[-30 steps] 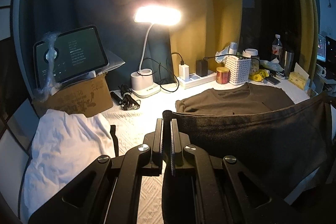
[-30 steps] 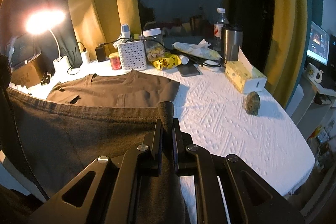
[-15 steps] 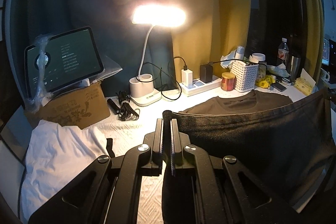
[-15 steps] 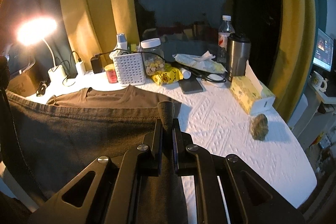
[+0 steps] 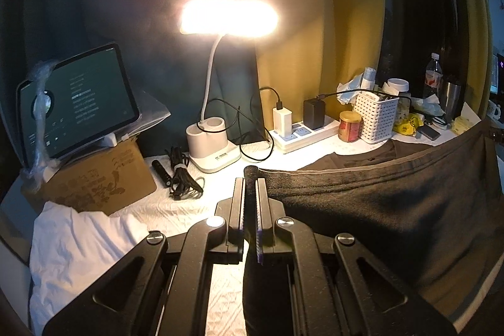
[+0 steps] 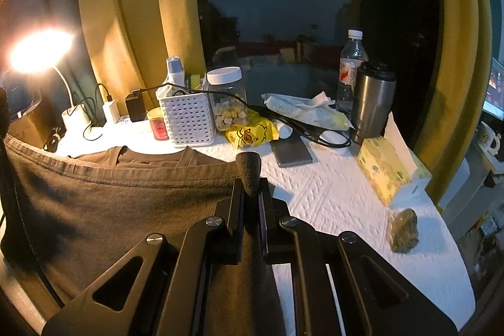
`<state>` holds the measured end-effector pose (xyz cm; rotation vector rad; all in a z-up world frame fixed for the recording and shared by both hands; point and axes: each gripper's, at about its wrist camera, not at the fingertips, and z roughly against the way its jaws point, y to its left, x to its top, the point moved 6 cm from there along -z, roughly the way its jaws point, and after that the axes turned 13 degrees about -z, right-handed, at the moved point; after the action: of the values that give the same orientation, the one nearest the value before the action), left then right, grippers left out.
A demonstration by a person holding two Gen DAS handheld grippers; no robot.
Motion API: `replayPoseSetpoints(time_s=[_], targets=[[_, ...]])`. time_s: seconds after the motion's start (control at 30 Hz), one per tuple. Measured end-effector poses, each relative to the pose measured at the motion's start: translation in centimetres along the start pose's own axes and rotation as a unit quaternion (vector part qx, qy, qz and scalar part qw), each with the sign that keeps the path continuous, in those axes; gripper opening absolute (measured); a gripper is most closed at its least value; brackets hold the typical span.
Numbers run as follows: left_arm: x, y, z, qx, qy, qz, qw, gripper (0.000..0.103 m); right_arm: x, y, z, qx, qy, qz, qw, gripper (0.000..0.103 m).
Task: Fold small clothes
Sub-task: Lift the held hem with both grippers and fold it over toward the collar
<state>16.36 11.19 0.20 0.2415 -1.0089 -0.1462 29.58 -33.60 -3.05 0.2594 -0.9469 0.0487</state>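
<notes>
A dark brown t-shirt lies on the white table cover, its collar end flat near the back. My left gripper is shut on one corner of its hem. My right gripper is shut on the other corner. The hem is stretched taut between them and lifted above the table, hanging as a curtain that hides most of the shirt behind it.
A lit desk lamp, a tablet on a cardboard box, a power strip, a white basket, a jar, a steel tumbler, a tissue box and a phone crowd the back. White cloth lies left. A small brownish lump sits right.
Both grippers have risen and moved toward the back with the hem, so the lifted cloth now covers more of the flat shirt and the back objects look closer.
</notes>
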Motion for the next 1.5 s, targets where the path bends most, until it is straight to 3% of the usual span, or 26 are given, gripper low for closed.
replayPoseSetpoints(time_s=[1.13,1.5], targets=[[5.2,2.1,-11.6,0.011,-0.006,-0.038,0.9992,0.004,6.3,0.7,-11.3,-0.004,0.0,0.038,0.999,0.009],[3.1,1.6,-16.6,-0.006,0.035,-0.032,0.9989,0.004,4.7,-0.1,-16.3,-0.025,0.035,0.034,0.999,0.009]])
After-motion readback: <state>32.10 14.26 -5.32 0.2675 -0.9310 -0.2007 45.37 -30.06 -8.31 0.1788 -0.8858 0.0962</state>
